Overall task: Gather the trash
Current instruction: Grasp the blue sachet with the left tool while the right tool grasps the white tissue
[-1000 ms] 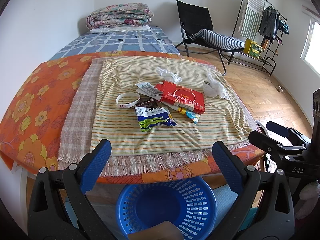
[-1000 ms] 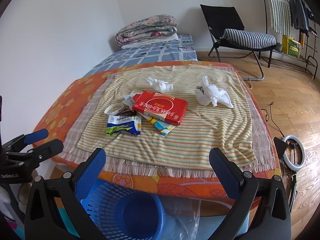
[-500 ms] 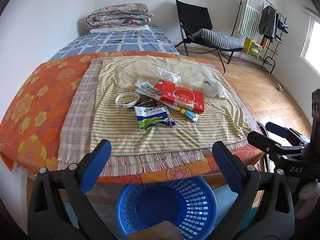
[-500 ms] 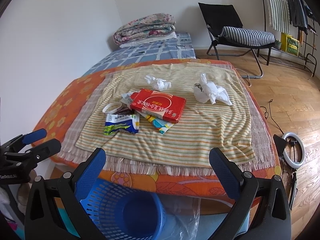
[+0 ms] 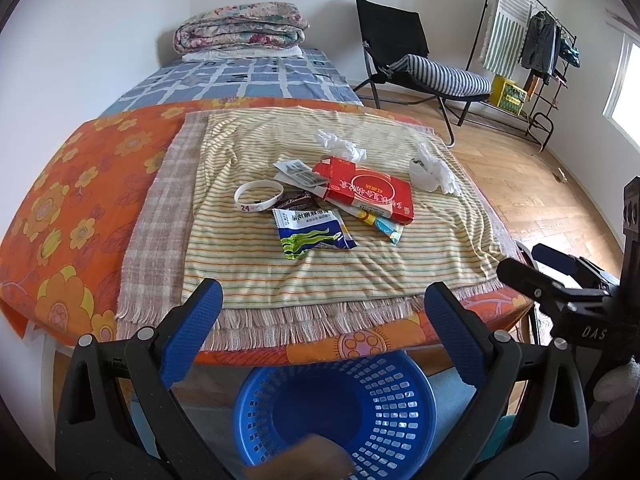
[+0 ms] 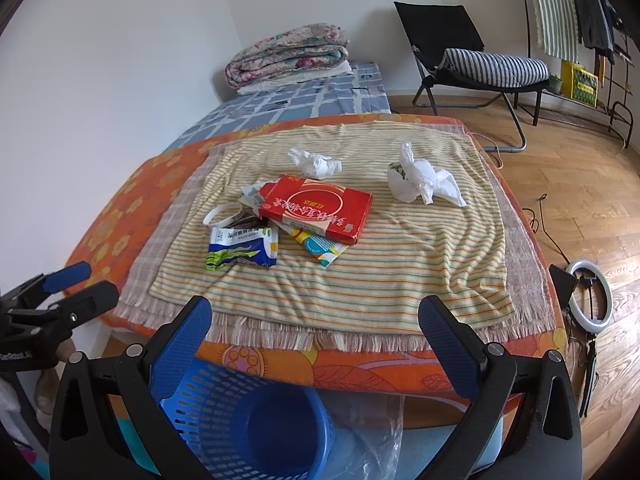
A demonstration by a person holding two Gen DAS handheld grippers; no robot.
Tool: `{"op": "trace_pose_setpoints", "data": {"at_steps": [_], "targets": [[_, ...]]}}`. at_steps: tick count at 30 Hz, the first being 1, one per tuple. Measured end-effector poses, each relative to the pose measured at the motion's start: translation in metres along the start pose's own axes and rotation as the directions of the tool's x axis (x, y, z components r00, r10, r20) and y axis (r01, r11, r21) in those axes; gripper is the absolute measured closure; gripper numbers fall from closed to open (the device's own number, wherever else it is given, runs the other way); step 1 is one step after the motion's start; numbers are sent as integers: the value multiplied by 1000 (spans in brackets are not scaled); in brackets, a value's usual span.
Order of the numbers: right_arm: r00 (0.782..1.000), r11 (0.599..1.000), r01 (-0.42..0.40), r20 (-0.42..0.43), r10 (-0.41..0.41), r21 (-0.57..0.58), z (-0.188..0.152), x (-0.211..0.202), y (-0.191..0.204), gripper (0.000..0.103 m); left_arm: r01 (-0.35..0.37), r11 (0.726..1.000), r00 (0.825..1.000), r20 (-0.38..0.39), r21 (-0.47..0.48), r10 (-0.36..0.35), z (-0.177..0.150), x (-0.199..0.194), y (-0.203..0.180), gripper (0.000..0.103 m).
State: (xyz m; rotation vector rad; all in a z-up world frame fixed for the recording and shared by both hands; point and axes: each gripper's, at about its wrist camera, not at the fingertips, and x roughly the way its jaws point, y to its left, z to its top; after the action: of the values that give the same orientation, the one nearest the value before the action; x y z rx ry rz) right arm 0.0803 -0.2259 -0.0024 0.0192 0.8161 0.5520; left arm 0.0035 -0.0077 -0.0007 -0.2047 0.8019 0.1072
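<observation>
Trash lies on a striped cloth [image 5: 256, 264] on a low table: a red box [image 5: 366, 191] [image 6: 316, 208], a blue-green snack wrapper [image 5: 312, 232] [image 6: 242, 248], a white ring [image 5: 259, 196], a yellow-blue wrapper [image 6: 320, 246], a small crumpled tissue [image 5: 340, 146] [image 6: 314, 162] and a larger crumpled white bag [image 5: 432, 170] [image 6: 422, 180]. A blue basket [image 5: 336, 412] [image 6: 240, 420] stands on the floor before the table. My left gripper [image 5: 322, 328] is open and empty above the basket. My right gripper [image 6: 314, 332] is open and empty, beside it to the right.
An orange flowered cover [image 5: 72, 200] lies under the cloths. A bed with folded quilts [image 5: 240, 32] is behind the table. A black chair [image 5: 420, 64] and a clothes rack [image 5: 532, 48] stand at the right. A ring light [image 6: 592, 296] lies on the wood floor.
Both grippers have drifted slightly; in the right wrist view the table scene has shifted a little to the left. Nothing was taken hold of.
</observation>
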Motion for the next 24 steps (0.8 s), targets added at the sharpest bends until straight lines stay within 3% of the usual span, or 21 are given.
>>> {"op": "trace_pose_setpoints", "data": {"at_steps": [3, 7, 12, 24], "targets": [[1000, 1000, -6, 25, 6, 25, 2, 0, -7, 0, 28, 1000, 999, -18, 10, -27, -3, 9, 9, 0], [998, 998, -15, 57, 11, 57, 10, 0, -18, 0, 4, 999, 1000, -6, 49, -4, 3, 15, 14, 0], [997, 999, 22, 79, -24, 29, 23, -1, -23, 0, 34, 999, 999, -36, 40, -33, 15, 27, 22, 0], [998, 998, 61, 15, -62, 35, 49, 17, -48, 0, 104, 994, 988, -113, 17, -101, 57, 85, 26, 2]]}}
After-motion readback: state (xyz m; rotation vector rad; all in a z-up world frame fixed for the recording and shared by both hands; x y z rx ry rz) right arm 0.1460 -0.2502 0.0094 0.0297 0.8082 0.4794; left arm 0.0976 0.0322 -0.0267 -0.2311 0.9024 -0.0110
